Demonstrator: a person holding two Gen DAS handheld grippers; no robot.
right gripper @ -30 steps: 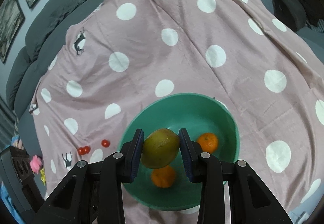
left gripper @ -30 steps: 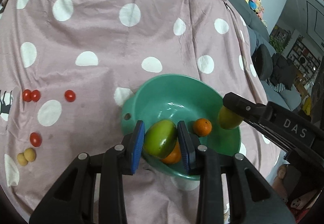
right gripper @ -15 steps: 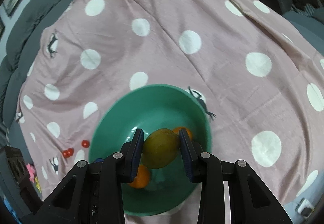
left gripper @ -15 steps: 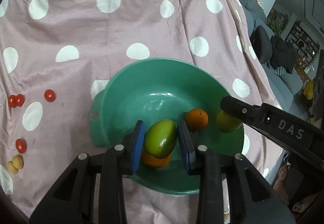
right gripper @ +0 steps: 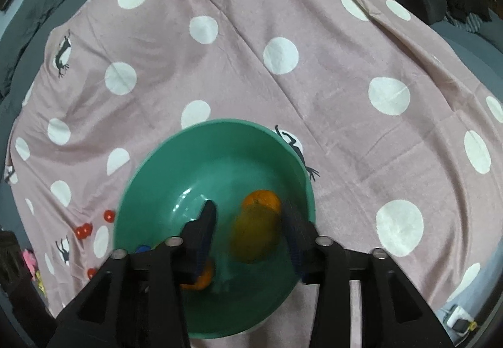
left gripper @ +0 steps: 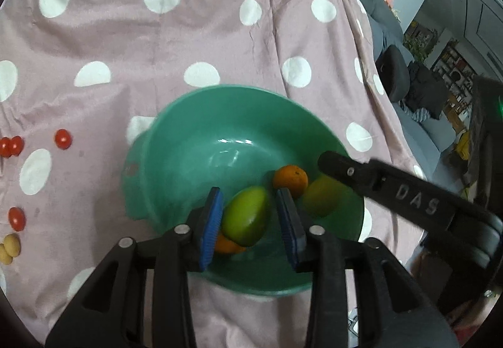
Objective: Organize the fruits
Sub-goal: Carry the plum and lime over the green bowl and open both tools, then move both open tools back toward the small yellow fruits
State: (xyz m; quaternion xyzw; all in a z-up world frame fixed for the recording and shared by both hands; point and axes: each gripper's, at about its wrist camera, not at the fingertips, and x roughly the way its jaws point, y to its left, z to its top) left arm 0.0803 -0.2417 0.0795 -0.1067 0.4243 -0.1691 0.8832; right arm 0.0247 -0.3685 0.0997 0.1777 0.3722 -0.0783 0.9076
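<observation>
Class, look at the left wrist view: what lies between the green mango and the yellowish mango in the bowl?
An orange sits between the green mango and the yellowish mango.

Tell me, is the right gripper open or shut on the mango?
Open: the right gripper has its jaws wider than the blurred mango; the green bowl shows in the gap.

Bare green bowl [left gripper: 201,140] far half; oranges [left gripper: 290,180] crowding near side.

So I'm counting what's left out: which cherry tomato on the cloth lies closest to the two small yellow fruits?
The lone cherry tomato just above the yellow fruits at the left edge. The other three lie farther up the cloth.
</observation>
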